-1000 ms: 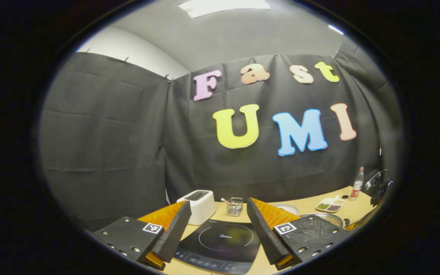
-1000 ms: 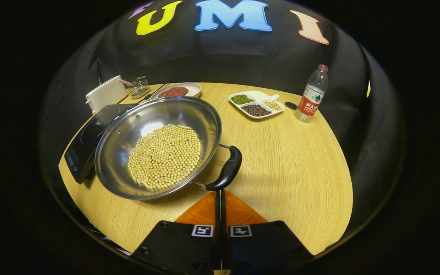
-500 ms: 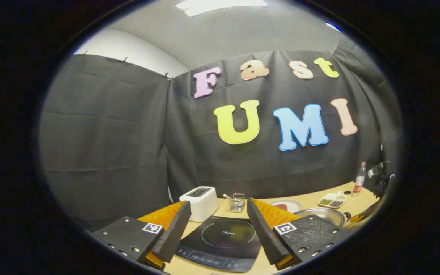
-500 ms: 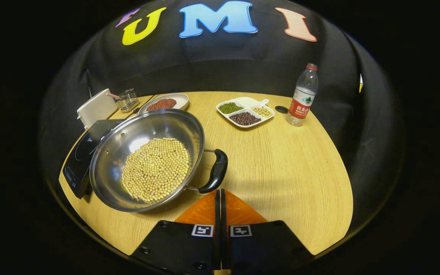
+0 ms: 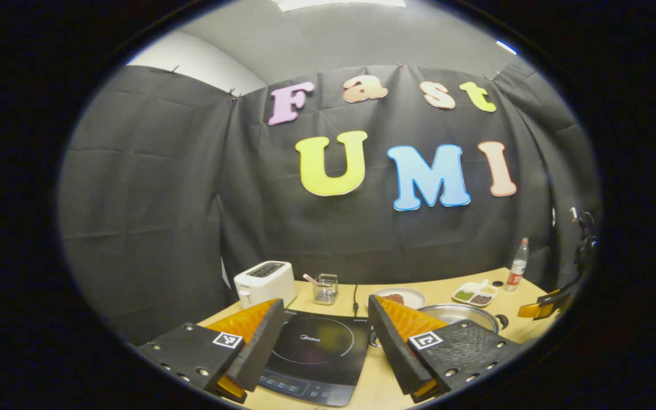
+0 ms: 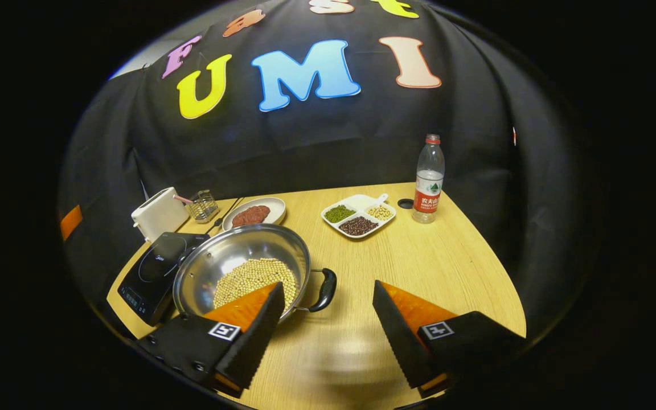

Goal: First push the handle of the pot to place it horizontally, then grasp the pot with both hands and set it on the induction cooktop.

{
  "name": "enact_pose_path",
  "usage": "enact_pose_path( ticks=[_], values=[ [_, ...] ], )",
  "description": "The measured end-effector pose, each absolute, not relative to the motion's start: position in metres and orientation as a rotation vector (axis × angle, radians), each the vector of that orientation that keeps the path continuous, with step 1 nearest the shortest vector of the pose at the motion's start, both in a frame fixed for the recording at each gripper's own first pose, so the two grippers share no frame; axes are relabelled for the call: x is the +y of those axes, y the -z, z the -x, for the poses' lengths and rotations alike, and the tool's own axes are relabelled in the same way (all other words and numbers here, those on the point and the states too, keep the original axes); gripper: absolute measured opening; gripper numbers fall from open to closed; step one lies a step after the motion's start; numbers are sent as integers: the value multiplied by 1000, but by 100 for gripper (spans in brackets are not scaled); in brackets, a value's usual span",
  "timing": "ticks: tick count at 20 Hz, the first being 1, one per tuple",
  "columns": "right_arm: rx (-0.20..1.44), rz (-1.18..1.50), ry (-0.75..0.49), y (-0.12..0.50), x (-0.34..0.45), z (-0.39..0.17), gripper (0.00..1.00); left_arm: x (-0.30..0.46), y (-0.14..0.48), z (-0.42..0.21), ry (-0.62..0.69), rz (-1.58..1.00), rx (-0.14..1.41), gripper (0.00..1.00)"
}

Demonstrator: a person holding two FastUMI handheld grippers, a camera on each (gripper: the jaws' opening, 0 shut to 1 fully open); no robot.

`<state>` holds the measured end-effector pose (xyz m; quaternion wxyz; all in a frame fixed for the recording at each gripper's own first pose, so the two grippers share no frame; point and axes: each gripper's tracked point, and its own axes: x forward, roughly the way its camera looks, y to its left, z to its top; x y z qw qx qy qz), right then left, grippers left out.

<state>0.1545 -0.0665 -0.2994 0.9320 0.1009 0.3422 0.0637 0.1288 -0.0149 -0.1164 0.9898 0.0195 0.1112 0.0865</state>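
Right gripper view: the right gripper point(image 6: 323, 302) is held above the near edge of the wooden table point(image 6: 447, 267), angled down toward it, with its two fingers spread wide and nothing between them. The steel pot point(image 6: 231, 259), partly filled with soybeans point(image 6: 248, 276), is seen on the table just ahead of the gripper's left finger point(image 6: 248, 324), whose tip overlaps the pot's near rim in the picture; contact cannot be confirmed. The pot's black handle point(image 6: 324, 289) is turned toward the gap between the fingers and is not touched by either. The induction cooktop point(image 6: 154, 270) lies to the left of the pot, its edge partly hidden behind the pot's rim. Behind them a white toaster point(image 6: 159, 212), a small wire basket point(image 6: 203, 206), a plate of red food point(image 6: 254, 212), a divided dish of beans point(image 6: 357, 215), a dark bottle cap point(image 6: 405, 203) and a water bottle point(image 6: 429, 179) are set out. In the left gripper view, the left gripper point(image 5: 321, 336) is held level and low over the cooktop point(image 5: 311, 353), pointing toward the back wall, its fingers likewise parted and empty. The pot point(image 5: 459, 314) is seen to the right of the cooktop, partly hidden behind the gripper's right finger point(image 5: 402, 341), and part of the right gripper point(image 5: 544, 304) is seen at the far right edge, beyond the pot.
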Motion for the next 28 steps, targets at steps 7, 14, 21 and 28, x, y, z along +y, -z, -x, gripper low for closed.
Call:
enact_pose_path(
  ticks=[7,14,21,28],
  values=[
    [609,-171,-120,270,-66,-158,98,-37,144,-155,-84,-11,286,88],
    [622,-172,-123,277,-61,-163,98,-53,178,-173,-27,-19,365,88],
    [650,-175,-137,293,-53,-176,98,-67,219,-195,10,-31,448,88],
    [709,-174,-170,321,-41,-188,98,-70,271,-227,25,-30,521,91]
  ],
)
